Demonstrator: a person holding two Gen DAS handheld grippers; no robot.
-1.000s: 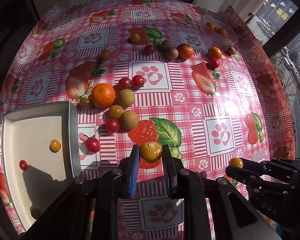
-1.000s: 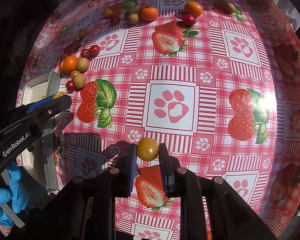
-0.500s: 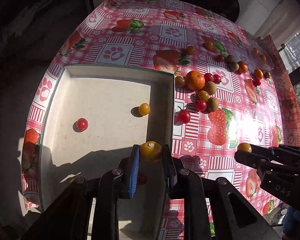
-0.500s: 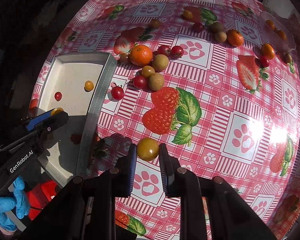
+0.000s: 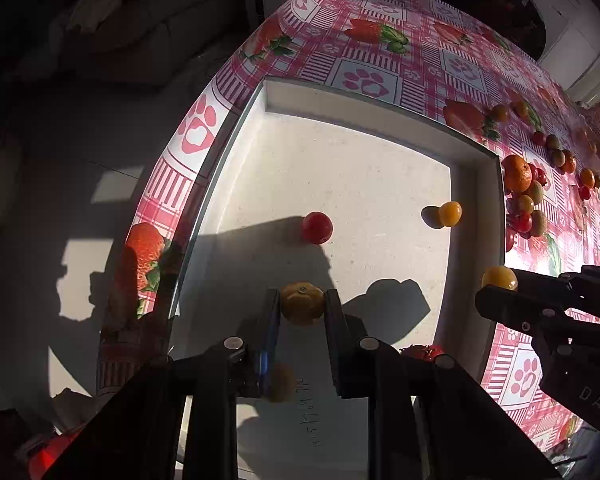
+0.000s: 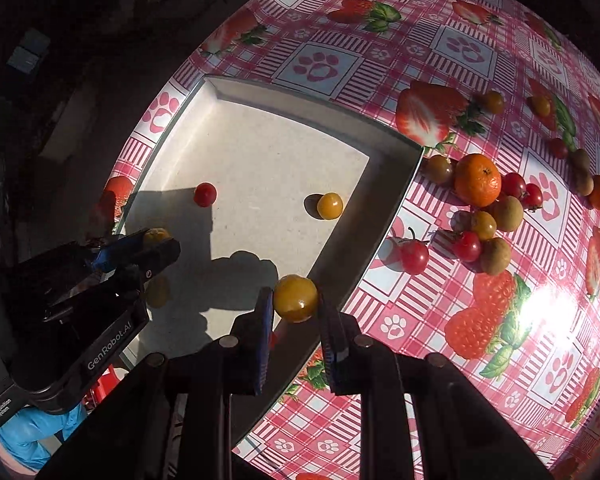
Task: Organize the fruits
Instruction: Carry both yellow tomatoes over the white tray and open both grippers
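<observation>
Two grippers each clamp a yellow tomato: the left gripper (image 5: 302, 306) holds its yellow tomato (image 5: 302, 304) above the white tray (image 5: 360, 96), the right gripper (image 6: 292, 300) holds another (image 6: 296, 298) over the tray's right wall. At 12 o'clock inside the tray lie a red tomato (image 5: 317, 227) and a yellow one (image 5: 449, 213); more fruit crowds the tabletop (image 6: 440, 328) at 2 o'clock.

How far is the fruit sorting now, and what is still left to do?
It is early. Done: a red tomato and a yellow tomato lie in the white tray. In hand: the left gripper holds a yellow tomato over the tray; the right gripper holds another yellow tomato at the tray's edge. Left: the orange and the small fruits around it on the tablecloth.
</observation>
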